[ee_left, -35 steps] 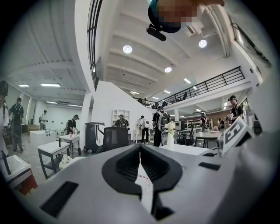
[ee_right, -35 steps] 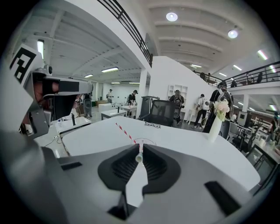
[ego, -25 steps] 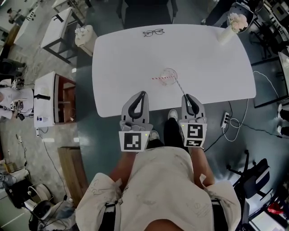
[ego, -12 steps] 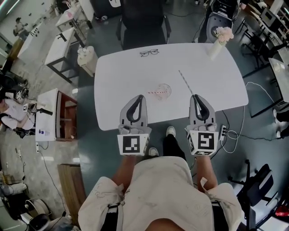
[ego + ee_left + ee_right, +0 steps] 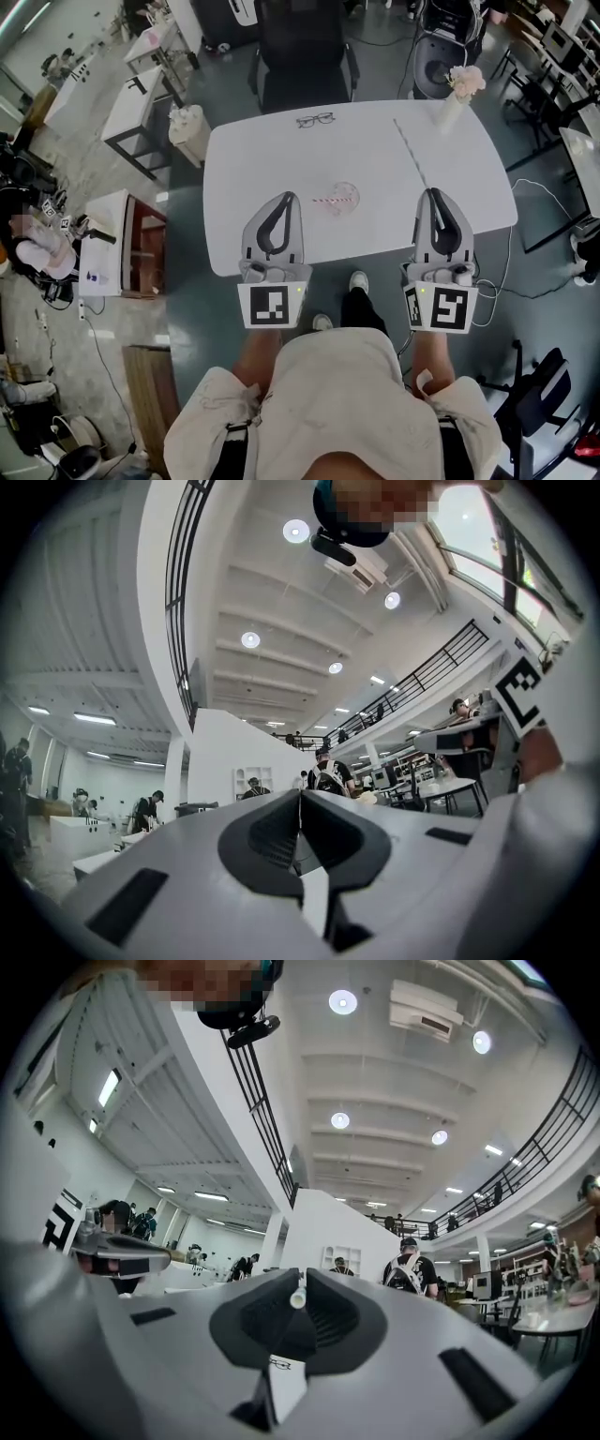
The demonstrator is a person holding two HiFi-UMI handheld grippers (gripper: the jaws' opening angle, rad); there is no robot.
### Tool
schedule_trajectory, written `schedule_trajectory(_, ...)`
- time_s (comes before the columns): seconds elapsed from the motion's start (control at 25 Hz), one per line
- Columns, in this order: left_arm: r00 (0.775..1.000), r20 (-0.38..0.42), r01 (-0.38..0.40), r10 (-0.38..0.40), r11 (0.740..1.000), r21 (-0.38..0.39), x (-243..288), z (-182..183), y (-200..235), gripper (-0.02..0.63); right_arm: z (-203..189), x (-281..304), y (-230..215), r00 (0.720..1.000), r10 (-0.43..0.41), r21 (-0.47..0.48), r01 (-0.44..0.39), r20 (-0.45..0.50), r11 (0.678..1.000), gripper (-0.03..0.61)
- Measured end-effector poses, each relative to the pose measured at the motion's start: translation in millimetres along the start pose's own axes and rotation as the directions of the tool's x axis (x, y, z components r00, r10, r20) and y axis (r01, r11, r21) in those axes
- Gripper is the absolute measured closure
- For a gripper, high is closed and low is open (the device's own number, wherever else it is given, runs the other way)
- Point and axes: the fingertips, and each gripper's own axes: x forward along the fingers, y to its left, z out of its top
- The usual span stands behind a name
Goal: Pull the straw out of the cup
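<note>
A clear cup (image 5: 345, 198) stands near the middle of the white table (image 5: 262, 169), with a red-and-white striped straw (image 5: 326, 202) in it, leaning out to the left. My right gripper (image 5: 434, 195) (image 5: 300, 1279) is shut on a pale straw (image 5: 412, 155) (image 5: 298, 1296), which slants up and away, well to the right of the cup and clear of it. In the right gripper view the straw's end shows between the closed tips. My left gripper (image 5: 288, 197) (image 5: 300, 794) is shut with nothing in it, left of the cup at the table's near edge.
A pair of glasses (image 5: 316, 119) lies at the table's far edge. A vase of flowers (image 5: 457, 94) stands at the far right corner. A black chair (image 5: 305, 56) is behind the table. Both gripper views point up at the ceiling.
My right gripper has swung right and up with the pale straw, which has come out of the cup. The left gripper has stayed near the table's front edge.
</note>
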Motion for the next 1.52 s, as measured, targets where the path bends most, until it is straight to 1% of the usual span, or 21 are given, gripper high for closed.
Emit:
schedule_trajectory(0.24, 1.000, 0.002, 0.003, -0.003, 1.000, 0.010, 0, 4, -6, 0.607, -2, -2, -3, 1.000, -0.002, 0.011, 0.002, -0.002, 1.000, 0.555)
schedule_trajectory(0.64, 1.000, -0.003, -0.007, 0.007, 1.000, 0.008, 1, 2, 3, 0.607, -2, 9, 5, 1.000, 0.009, 0.007, -0.009, 0.000, 1.000, 0.555)
schedule_trajectory(0.8, 1.000, 0.013, -0.008, 0.008, 1.000, 0.008, 0, 3, 3, 0.607, -5, 9, 9, 1.000, 0.014, 0.000, -0.014, -0.010, 1.000, 0.555)
schedule_trajectory(0.96, 1.000, -0.004, -0.009, 0.009, 1.000, -0.001, 0, -2, 4, 0.607, -8, 11, 11, 1.000, 0.019, 0.000, -0.019, -0.015, 1.000, 0.555)
schedule_trajectory(1.2, 1.000, -0.004, -0.006, 0.006, 1.000, 0.001, -2, -1, 7, 0.607, -9, 12, 16, 0.999, 0.025, 0.000, -0.025, -0.025, 1.000, 0.555)
schedule_trajectory(1.44, 1.000, 0.026, -0.002, 0.002, 1.000, 0.004, 2, 1, 6, 0.607, -13, 14, 17, 0.999, 0.029, -0.003, -0.029, -0.036, 1.000, 0.555)
schedule_trajectory(1.52, 1.000, 0.022, 0.000, 0.000, 1.000, 0.005, 2, 0, 6, 0.607, -14, 14, 17, 0.999, 0.031, -0.004, -0.031, -0.038, 1.000, 0.555)
